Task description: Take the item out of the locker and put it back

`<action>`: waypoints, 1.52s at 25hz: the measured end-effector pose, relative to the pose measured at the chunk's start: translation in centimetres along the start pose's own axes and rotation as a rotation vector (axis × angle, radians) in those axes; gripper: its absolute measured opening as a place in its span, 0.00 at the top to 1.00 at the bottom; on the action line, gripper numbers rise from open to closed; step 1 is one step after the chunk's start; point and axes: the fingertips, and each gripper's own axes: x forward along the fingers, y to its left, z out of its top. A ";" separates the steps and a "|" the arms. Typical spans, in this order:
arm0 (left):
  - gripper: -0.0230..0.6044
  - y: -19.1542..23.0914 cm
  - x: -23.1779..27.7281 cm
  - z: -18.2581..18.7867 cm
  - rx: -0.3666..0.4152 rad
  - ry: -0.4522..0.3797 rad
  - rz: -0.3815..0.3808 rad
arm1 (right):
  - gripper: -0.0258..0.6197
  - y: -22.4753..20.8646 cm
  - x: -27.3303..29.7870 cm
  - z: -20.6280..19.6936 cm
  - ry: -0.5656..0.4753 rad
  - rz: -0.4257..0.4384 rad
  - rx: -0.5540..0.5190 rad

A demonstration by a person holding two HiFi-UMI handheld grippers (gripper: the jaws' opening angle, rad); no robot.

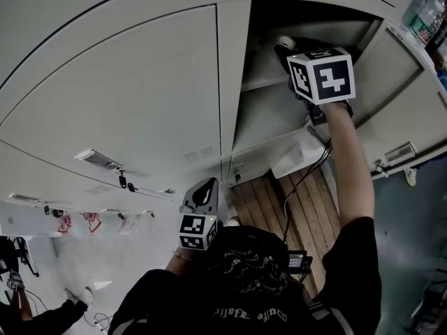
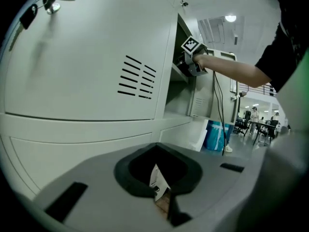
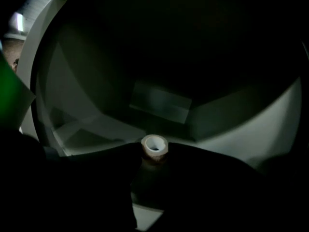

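Observation:
A small tan tape roll (image 3: 154, 148) with a white core sits between the dark jaws of my right gripper (image 3: 154, 152), which is shut on it. This gripper (image 1: 290, 47) reaches into the open upper locker compartment (image 1: 314, 23); its marker cube (image 1: 321, 75) hides most of the jaws. The roll's pale end (image 1: 284, 42) shows just past the cube, above the shelf (image 1: 265, 82). The inside of the locker is dark. My left gripper (image 1: 204, 190) hangs low in front of the closed locker doors (image 1: 126, 96), shut and empty (image 2: 158, 151).
The open locker door (image 1: 405, 103) swings out on the right. Under the shelf is another open compartment, with a white sheet (image 1: 297, 155) at its foot. A cable (image 1: 307, 180) runs down over wooden slats (image 1: 279, 201). Keys (image 1: 122, 181) hang in the locks. A blue bin (image 2: 217, 134) stands beyond.

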 end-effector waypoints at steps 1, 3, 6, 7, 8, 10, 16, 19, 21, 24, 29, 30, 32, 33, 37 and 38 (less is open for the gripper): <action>0.95 0.3 -0.1 -0.1 -0.009 0.000 0.008 | 0.69 0.0 0.2 0.0 0.009 0.004 0.004; 0.95 0.9 -0.2 -0.1 -0.025 -0.003 0.024 | 0.69 -0.1 0.5 -0.2 0.029 0.010 -0.001; 0.95 1.8 -0.3 -0.1 -0.034 -0.007 0.047 | 0.69 -0.1 0.7 -0.5 0.070 0.017 -0.031; 0.95 2.0 -0.4 -0.1 -0.035 -0.009 0.053 | 0.69 -0.1 0.8 -0.6 0.079 0.018 -0.033; 0.95 2.1 -0.4 -0.2 -0.036 -0.010 0.058 | 0.69 -0.2 0.9 -0.6 0.084 0.018 -0.031; 0.95 2.2 -0.3 -0.3 -0.039 -0.009 0.062 | 0.69 -0.3 1.1 -0.5 0.093 0.020 -0.025; 0.95 1.9 -0.1 -0.5 -0.026 -0.005 0.056 | 0.69 0.0 1.2 -0.9 0.124 0.031 -0.039; 0.95 1.8 0.0 -0.4 -0.022 -0.009 0.052 | 0.69 -0.1 1.3 -0.9 0.132 0.042 -0.029; 0.95 1.8 0.0 -0.4 -0.022 -0.010 0.052 | 0.69 0.0 1.3 -0.9 0.133 0.045 -0.026; 0.95 1.9 0.1 -0.4 -0.021 -0.012 0.053 | 0.68 0.0 1.3 -0.8 0.124 0.043 -0.028; 0.95 1.9 0.0 -0.4 -0.022 -0.013 0.053 | 0.62 0.1 1.2 -0.7 0.102 0.039 -0.014; 0.95 1.9 0.0 -0.5 -0.021 -0.012 0.053 | 0.60 0.1 1.1 -0.7 0.097 0.040 -0.010; 0.95 1.8 0.0 -0.6 -0.020 -0.008 0.050 | 0.57 0.2 1.0 -0.6 0.083 0.042 -0.001; 0.95 1.8 0.1 -0.6 -0.020 -0.007 0.048 | 0.57 0.2 1.0 -0.5 0.072 0.042 0.005; 0.95 1.6 0.2 -0.6 -0.017 -0.009 0.044 | 0.54 0.5 0.5 0.0 0.010 0.050 0.032; 0.95 1.5 0.2 -0.5 -0.017 -0.010 0.043 | 0.54 0.5 0.4 0.2 -0.004 0.052 0.040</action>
